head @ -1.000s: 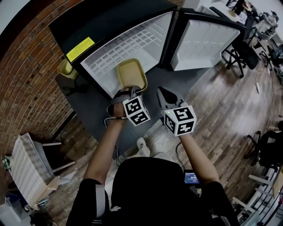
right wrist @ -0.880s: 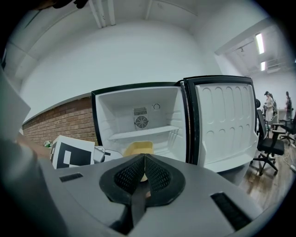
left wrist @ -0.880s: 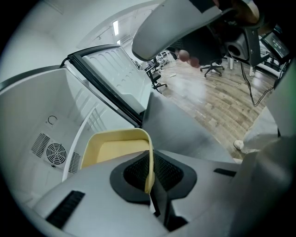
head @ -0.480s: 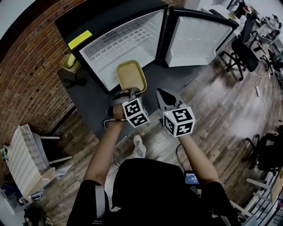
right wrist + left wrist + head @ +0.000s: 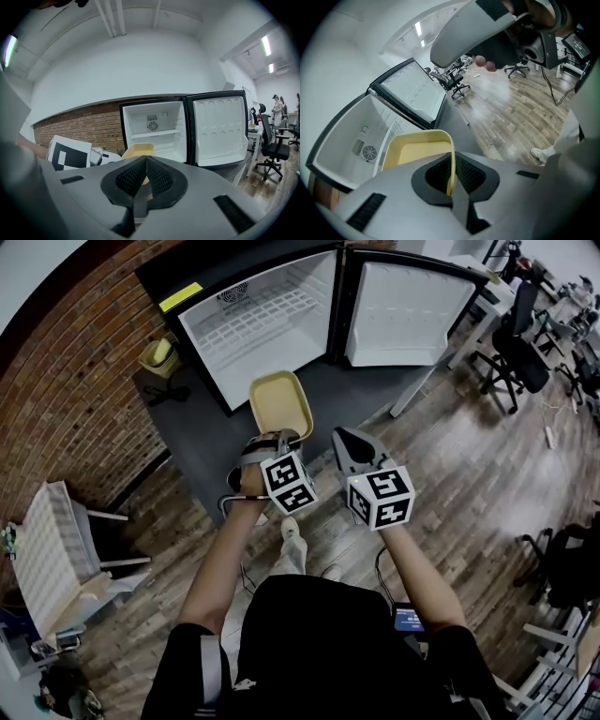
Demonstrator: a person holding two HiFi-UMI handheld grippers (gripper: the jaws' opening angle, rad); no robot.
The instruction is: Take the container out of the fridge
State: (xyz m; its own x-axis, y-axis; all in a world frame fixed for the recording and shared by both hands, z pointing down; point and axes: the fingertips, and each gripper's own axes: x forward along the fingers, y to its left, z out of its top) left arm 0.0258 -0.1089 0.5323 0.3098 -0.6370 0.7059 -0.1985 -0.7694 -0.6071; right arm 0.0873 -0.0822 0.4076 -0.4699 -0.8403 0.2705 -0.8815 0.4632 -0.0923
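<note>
A shallow yellow container [image 5: 279, 405] hangs in the air in front of the open fridge [image 5: 258, 322], outside it. My left gripper [image 5: 273, 439] is shut on the container's near rim; in the left gripper view that thin yellow wall [image 5: 451, 168] sits pinched between the pads. My right gripper [image 5: 345, 444] is beside it on the right, jaws shut with nothing in them. From the right gripper view the container [image 5: 138, 150] shows just past the jaws, with the fridge [image 5: 154, 126] behind.
The fridge door [image 5: 403, 313] stands swung open to the right. A dark mat [image 5: 211, 442] lies on the wood floor before the fridge. A brick wall [image 5: 66, 381] runs on the left, a white rack [image 5: 52, 563] near it. Office chairs [image 5: 516, 343] stand at right.
Both grippers and the container have drawn back from the fridge together; the fridge now sits farther up the head view and the container is clear of its opening.
</note>
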